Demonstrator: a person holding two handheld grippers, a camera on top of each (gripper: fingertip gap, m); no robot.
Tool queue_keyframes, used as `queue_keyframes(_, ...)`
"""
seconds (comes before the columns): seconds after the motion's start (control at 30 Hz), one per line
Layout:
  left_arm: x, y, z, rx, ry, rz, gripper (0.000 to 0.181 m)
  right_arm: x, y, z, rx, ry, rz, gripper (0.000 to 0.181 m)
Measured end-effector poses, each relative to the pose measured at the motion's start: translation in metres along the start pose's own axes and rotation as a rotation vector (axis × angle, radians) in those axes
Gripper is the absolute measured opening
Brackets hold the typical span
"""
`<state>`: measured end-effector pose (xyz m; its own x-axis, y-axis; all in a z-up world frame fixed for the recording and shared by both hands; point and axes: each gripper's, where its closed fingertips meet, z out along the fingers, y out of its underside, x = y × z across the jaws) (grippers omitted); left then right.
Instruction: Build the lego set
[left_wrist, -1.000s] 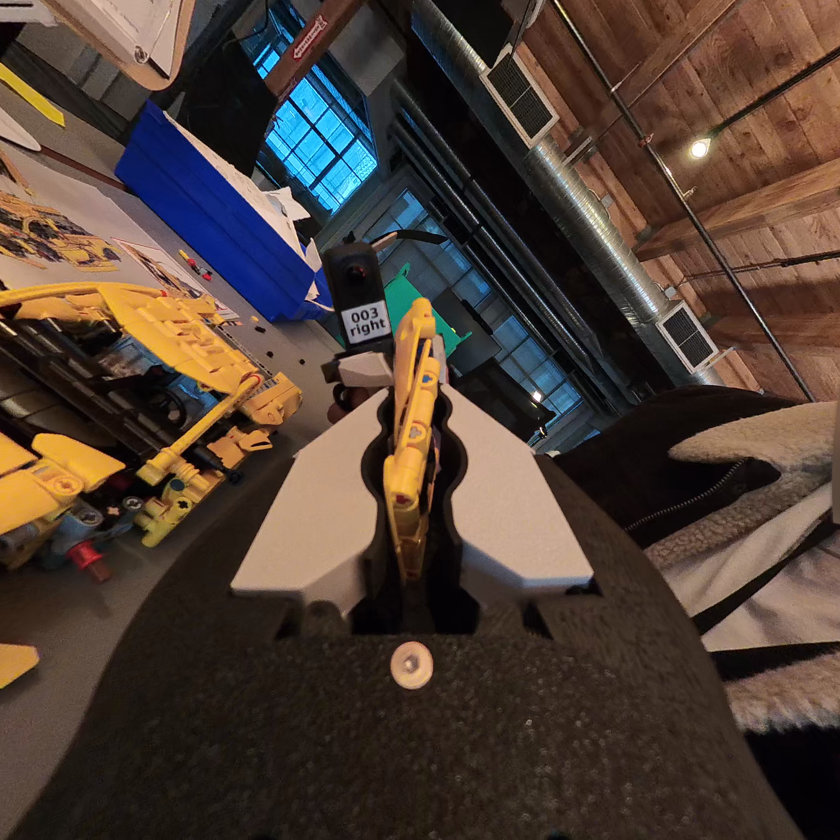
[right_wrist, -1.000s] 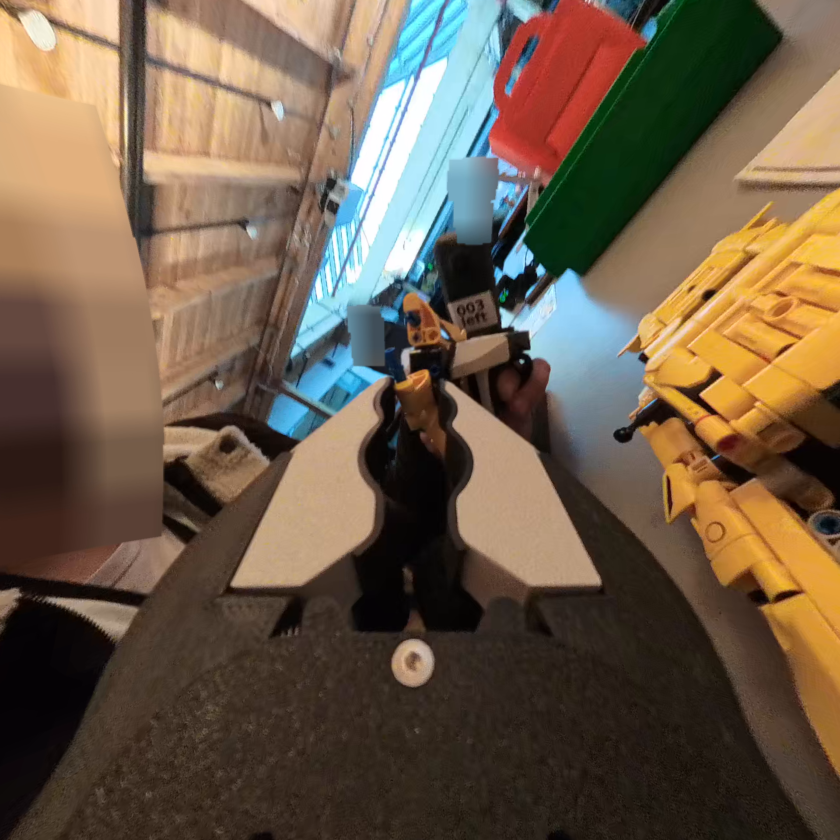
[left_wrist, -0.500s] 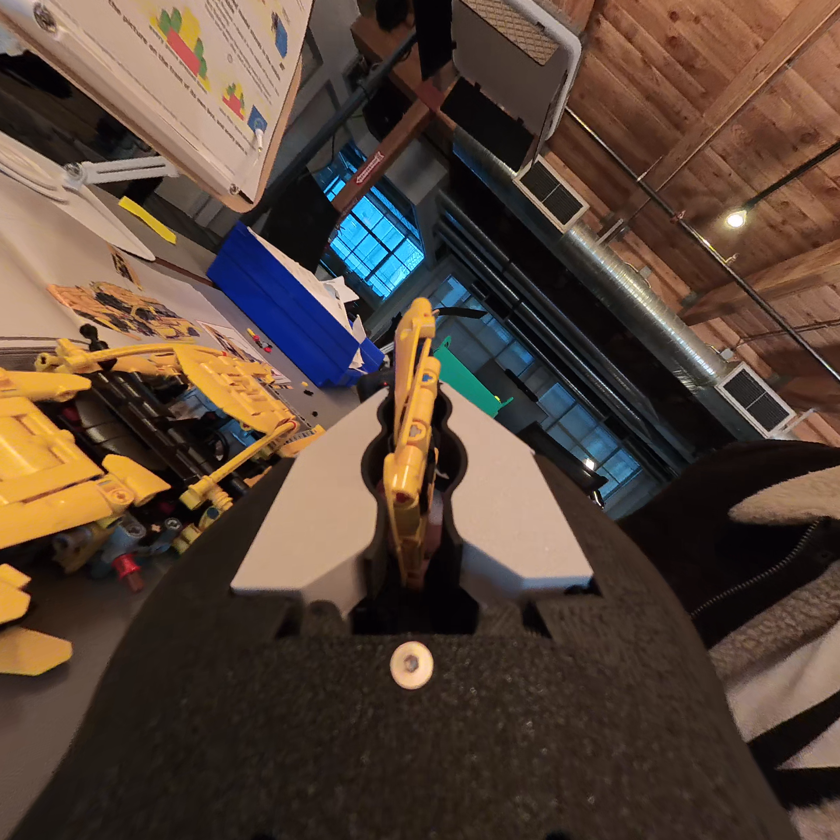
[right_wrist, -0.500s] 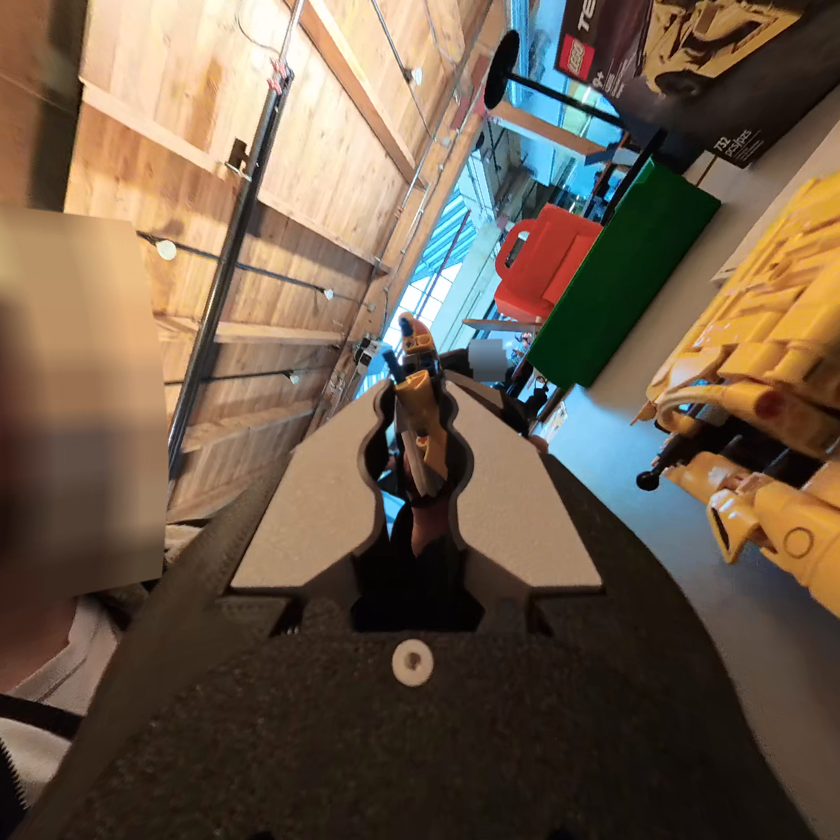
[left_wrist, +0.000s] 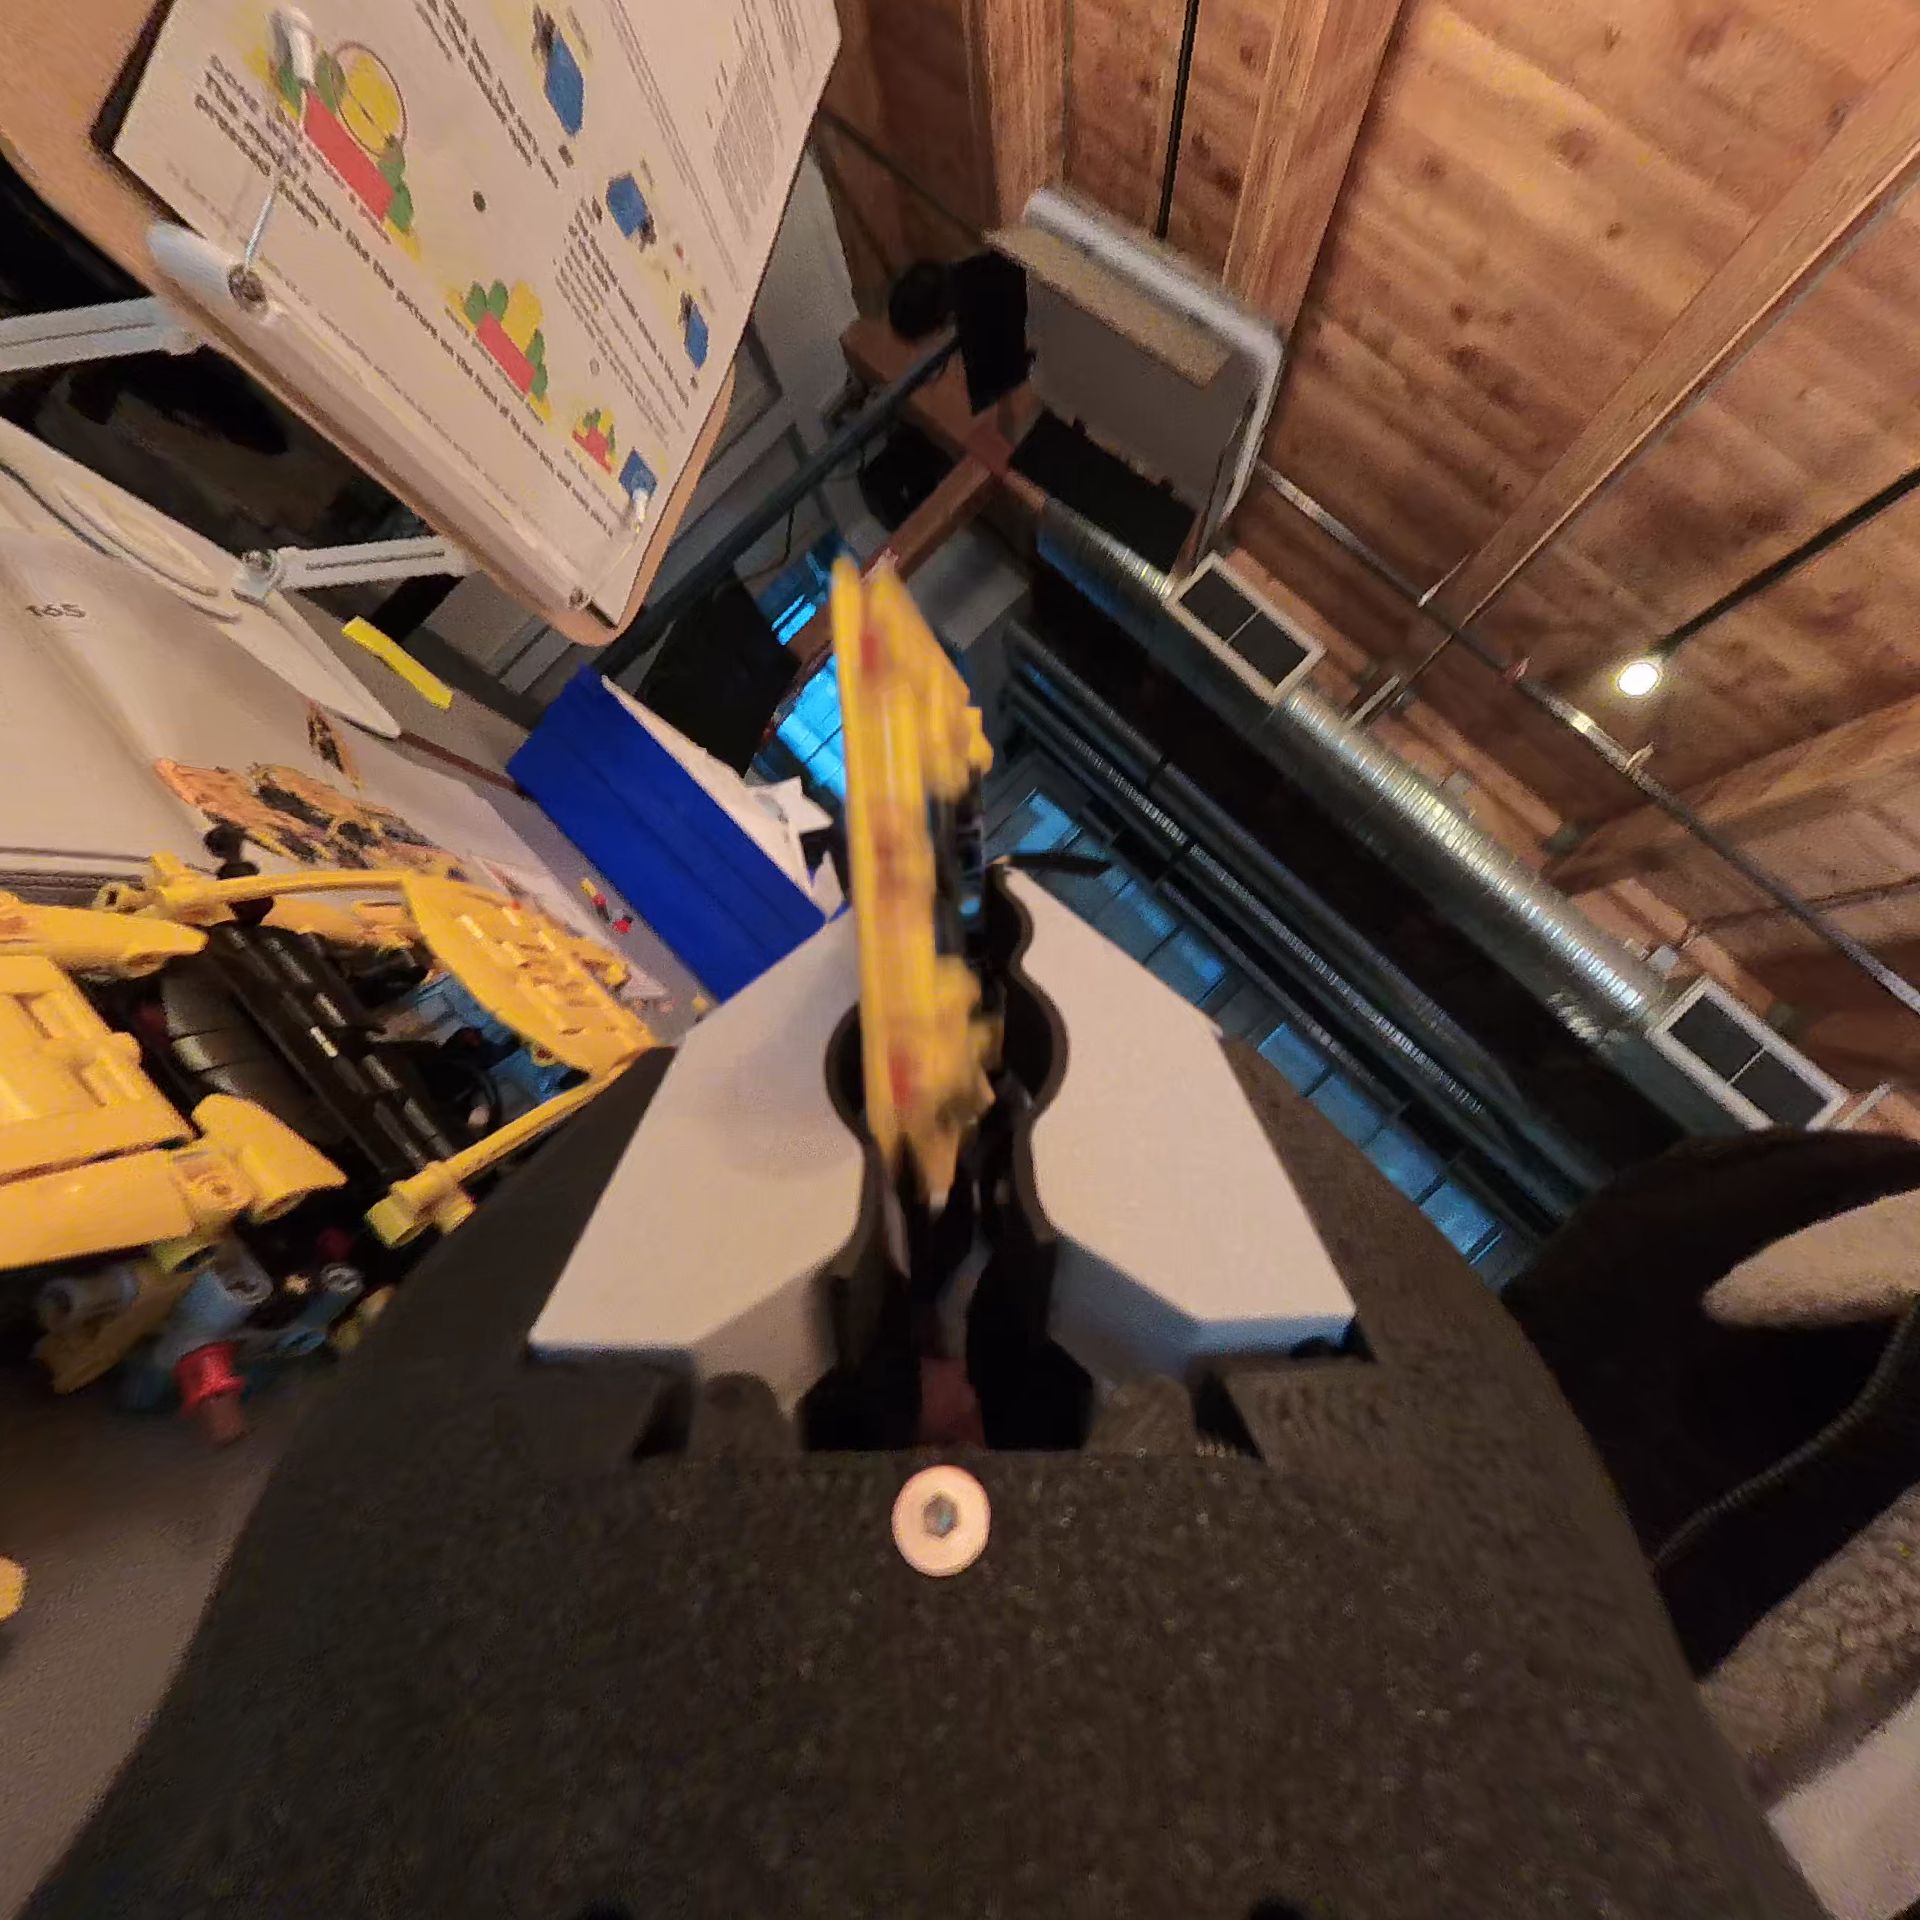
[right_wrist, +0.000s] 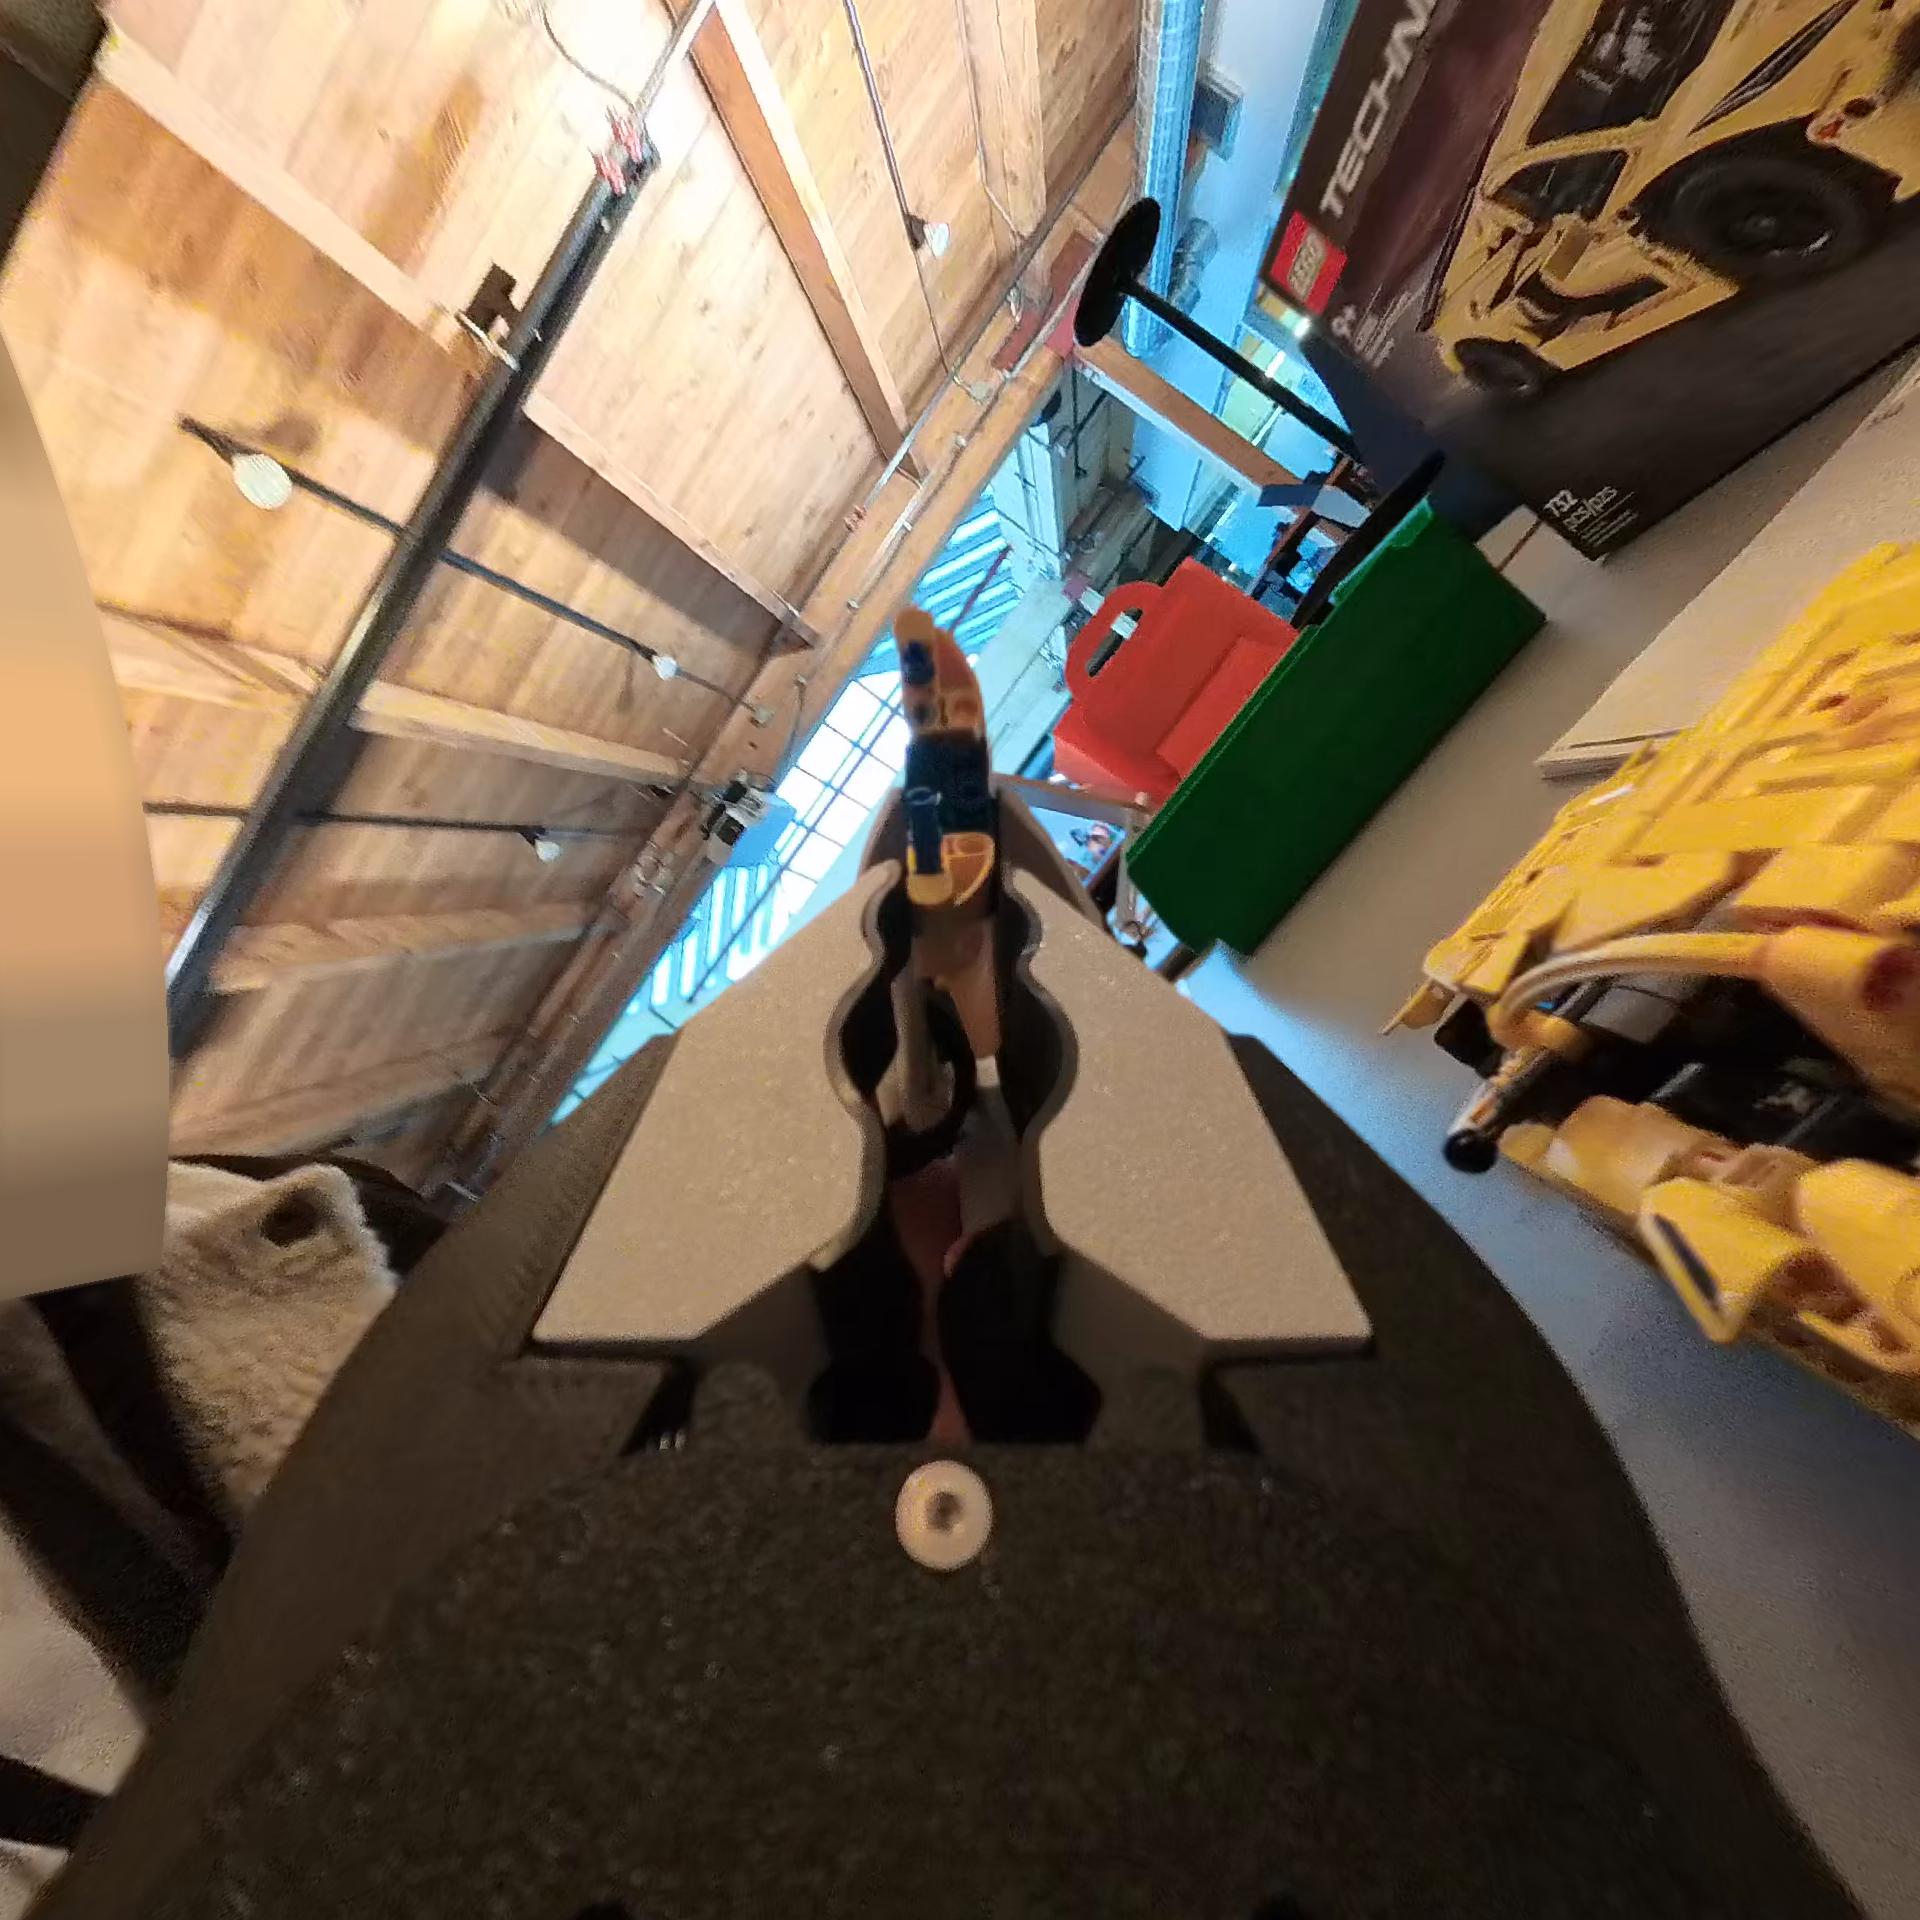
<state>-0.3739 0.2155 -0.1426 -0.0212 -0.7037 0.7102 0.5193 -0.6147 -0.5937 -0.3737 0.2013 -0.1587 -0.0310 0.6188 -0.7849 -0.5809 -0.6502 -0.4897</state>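
1. I see the grey table (right_wrist: 1714, 665) along the right of my right wrist view and the left of my left wrist view, both views tipped up toward a wooden ceiling.
2. The big yellow toy car (left_wrist: 156, 1091), partly built with a dark inner frame, rests on the table; in the right wrist view the same car (right_wrist: 1714, 987) fills the right edge.
3. A dark box (right_wrist: 1621, 239) picturing a yellow car stands at the far end of the table, with a green bin (right_wrist: 1340, 738) just beside it and a red bin (right_wrist: 1174, 675) behind that.
4. A blue bin (left_wrist: 665, 831) sits on the table beyond the car in the left wrist view, near an open instruction booklet (left_wrist: 135, 748) and under a clipped-up instruction board (left_wrist: 468, 260).
5. My left tongs (left_wrist: 940, 1039) are pressed onto a long yellow piece (left_wrist: 904, 883), which stands up out of them, held in the air well above the table; it is blurred.
6. My right tongs (right_wrist: 940, 997) are nearly together. A small yellow and black piece (right_wrist: 940, 769) shows just past their tips, but I cannot tell whether they pinch it or something behind does.
7. Small loose parts (left_wrist: 208, 1371), one of them red, lie on the table beside the car.
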Motion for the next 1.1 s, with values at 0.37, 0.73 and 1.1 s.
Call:
queue_keyframes(0.37,0.003,0.003,0.008,0.036,0.047,-0.028,0.015,-0.004,-0.016,-0.007,0.078,-0.021,-0.003,0.015)
queue_keyframes(0.73,0.009,0.017,0.017,-0.006,0.065,0.064,0.015,-0.009,-0.028,-0.013,0.106,-0.049,-0.011,0.014)
queue_keyframes(1.1,0.018,0.006,0.011,0.129,0.133,0.116,0.014,-0.015,-0.017,-0.006,-0.003,0.034,-0.272,0.014)
